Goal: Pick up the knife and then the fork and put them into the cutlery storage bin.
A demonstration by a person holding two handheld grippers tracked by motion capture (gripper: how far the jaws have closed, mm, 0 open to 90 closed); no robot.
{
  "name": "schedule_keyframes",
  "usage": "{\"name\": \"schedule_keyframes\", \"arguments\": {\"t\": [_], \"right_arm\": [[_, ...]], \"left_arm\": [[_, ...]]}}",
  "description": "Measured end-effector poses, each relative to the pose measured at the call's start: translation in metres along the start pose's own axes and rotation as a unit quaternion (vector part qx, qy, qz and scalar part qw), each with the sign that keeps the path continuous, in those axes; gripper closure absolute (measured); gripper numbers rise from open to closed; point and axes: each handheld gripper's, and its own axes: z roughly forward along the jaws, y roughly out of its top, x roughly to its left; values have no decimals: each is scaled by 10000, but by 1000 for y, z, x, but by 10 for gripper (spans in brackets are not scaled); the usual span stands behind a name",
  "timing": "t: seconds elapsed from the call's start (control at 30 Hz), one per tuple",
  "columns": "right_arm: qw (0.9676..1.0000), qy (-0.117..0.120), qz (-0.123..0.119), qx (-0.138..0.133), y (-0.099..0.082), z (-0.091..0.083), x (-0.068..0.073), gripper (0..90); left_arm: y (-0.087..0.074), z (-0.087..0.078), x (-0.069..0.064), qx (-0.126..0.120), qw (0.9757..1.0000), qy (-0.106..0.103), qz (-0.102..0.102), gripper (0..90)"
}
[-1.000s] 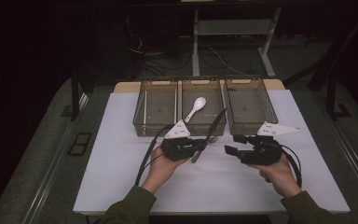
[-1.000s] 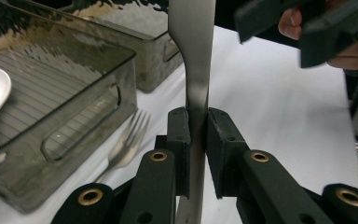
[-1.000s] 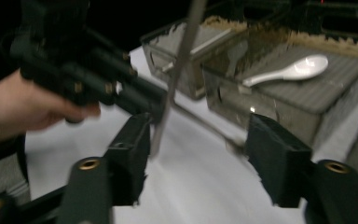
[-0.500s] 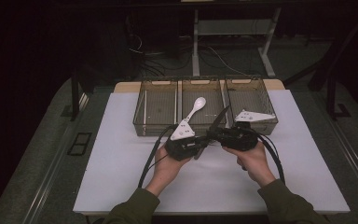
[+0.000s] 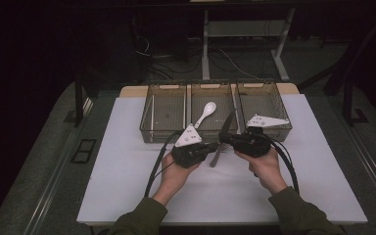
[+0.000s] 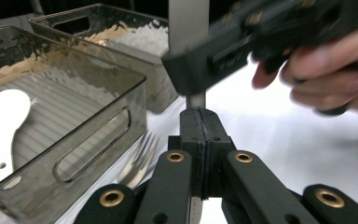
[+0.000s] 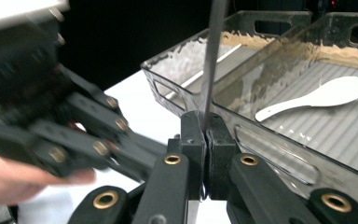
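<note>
The left hand-held gripper [image 5: 214,147] points toward the person's right, level over the counter [image 5: 127,196], just in front of the middle tray [image 5: 210,88]. Its jaws are pressed together on the lower end of a knife [image 5: 223,134]; in the left gripper view the thin metal strip [image 6: 196,100] stands out of the closed pads. The left hand [image 5: 174,174] holds the body from below, forearm coming up from the near edge, wrist bent slightly inward.

The right hand-held gripper [image 5: 226,138] faces the other way, pointing toward the left one, so the two meet nose to nose. Its jaws have just been closing and now clamp the knife a little higher up; the right gripper view shows the blade [image 7: 213,56] rising straight from between the shut pads. The right hand [image 5: 264,164] cups the body from beneath and behind, forearm angled in from the near right.

The knife leans from the grippers up toward the middle tray, its tip over that tray's front wall. A fork [image 6: 140,156] lies on the counter just before the tray, beneath the left gripper. A white spoon [image 5: 204,115] lies inside the middle tray. Another tray stands on either side.
</note>
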Motion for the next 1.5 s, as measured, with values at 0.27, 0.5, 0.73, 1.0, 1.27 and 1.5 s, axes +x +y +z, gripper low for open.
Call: {"name": "schedule_keyframes", "arguments": {"t": [0.27, 0.5, 0.73, 1.0, 1.27, 1.5], "right_arm": [[10000, -17, -56, -51, 0, 0, 0, 881], [9998, -92, -106, -158, 5, -9, -5, 881], [9993, -186, -90, -315, 15, -21, -13, 881], [9975, -426, -116, -548, 30, -40, -29, 881], [9918, -960, 36, -844, 46, -70, -62, 881], [9853, -1449, 190, -881, 55, -93, -88, 881]], "left_arm": [[-1, -6, 0, 4, 10000, -40, 47, 886], [-7, -23, 5, 27, 10000, -42, -51, 841], [-16, -44, 14, 163, 9998, -51, -64, 733], [-31, -62, 17, 336, 9994, -60, -57, 568], [-48, -82, 15, 471, 9989, -9, -10, 425], [-61, -98, 15, 456, 9989, 31, -96, 348]]}}
